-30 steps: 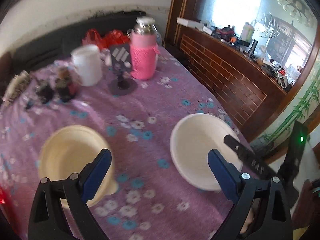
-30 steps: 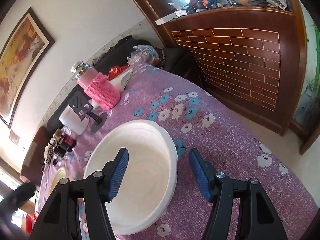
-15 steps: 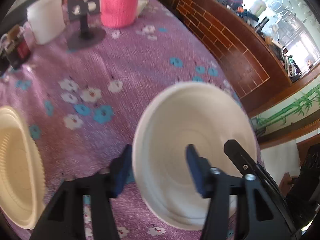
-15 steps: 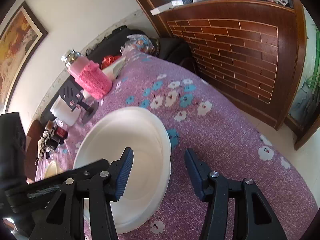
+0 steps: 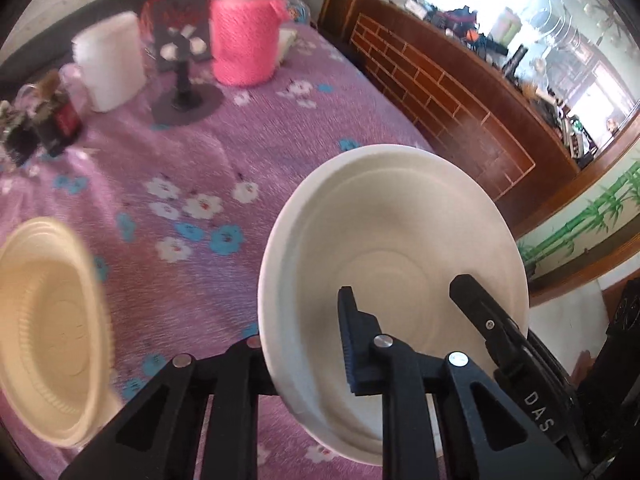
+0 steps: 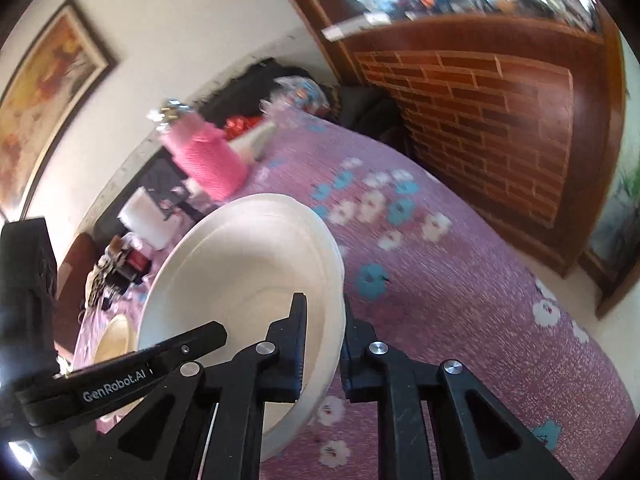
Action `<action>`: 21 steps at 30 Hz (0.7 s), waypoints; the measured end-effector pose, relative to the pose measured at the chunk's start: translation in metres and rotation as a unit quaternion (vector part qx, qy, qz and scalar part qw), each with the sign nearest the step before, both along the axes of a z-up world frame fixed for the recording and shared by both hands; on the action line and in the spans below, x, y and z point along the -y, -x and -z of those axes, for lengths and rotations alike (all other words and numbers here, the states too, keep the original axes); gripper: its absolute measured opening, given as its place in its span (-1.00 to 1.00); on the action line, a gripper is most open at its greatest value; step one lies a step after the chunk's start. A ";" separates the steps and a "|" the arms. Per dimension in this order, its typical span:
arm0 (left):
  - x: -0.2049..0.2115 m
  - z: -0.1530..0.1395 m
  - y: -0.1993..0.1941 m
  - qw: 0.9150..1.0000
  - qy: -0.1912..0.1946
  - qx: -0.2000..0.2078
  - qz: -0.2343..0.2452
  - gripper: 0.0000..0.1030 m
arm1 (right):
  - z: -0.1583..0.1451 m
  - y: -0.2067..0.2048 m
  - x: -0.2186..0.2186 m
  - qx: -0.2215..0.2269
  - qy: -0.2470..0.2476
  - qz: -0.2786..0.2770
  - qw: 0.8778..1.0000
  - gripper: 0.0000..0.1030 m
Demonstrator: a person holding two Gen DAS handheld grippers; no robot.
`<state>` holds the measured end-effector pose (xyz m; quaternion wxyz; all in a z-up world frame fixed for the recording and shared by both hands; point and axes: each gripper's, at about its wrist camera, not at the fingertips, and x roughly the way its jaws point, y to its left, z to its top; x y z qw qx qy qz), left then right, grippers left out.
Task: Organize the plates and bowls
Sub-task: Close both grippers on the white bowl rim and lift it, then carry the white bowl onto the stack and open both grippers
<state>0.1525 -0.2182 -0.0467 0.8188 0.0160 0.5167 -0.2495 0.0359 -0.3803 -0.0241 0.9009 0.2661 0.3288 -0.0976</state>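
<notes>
A white bowl [image 5: 396, 240] is held tilted above the purple flowered tablecloth. My left gripper [image 5: 304, 340] is shut on its near-left rim, one finger inside and one outside. My right gripper [image 6: 324, 320] is shut on the opposite rim of the same white bowl [image 6: 248, 272]. A cream-yellow bowl [image 5: 48, 320] rests on the cloth to the left; it also shows small in the right wrist view [image 6: 114, 340].
At the far end of the table stand a pink knitted bottle [image 5: 244, 40], a white mug [image 5: 110, 64], a black phone stand [image 5: 184, 68] and small dark jars [image 5: 52, 120]. A brick-patterned wooden counter [image 5: 460, 92] runs along the right of the table.
Both grippers closed on the white bowl's rim from opposite sides. The bowl has lifted and tilted off the cloth.
</notes>
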 end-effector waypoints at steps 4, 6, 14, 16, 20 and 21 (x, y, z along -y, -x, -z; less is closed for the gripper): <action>-0.026 -0.013 0.013 1.000 0.023 0.011 -0.016 -0.66 | -0.014 0.003 -0.022 0.033 0.036 -0.027 0.998 -0.71; -0.043 -0.018 0.021 0.999 0.030 0.012 -0.026 -0.66 | -0.018 0.003 -0.032 0.046 0.042 -0.045 0.997 -0.71; -0.123 -0.049 0.049 0.996 0.044 0.040 -0.069 -0.66 | -0.045 0.015 -0.094 0.065 -0.002 -0.101 0.993 -0.71; -0.149 -0.060 0.058 0.993 0.059 0.050 -0.088 -0.66 | -0.056 0.018 -0.115 0.069 0.008 -0.118 0.991 -0.71; -0.204 -0.083 0.081 0.985 0.081 0.091 -0.123 -0.65 | -0.079 0.019 -0.166 0.077 0.020 -0.163 0.983 -0.70; -0.220 -0.088 0.087 0.982 0.088 0.099 -0.133 -0.65 | -0.083 0.020 -0.179 0.078 0.022 -0.173 0.982 -0.70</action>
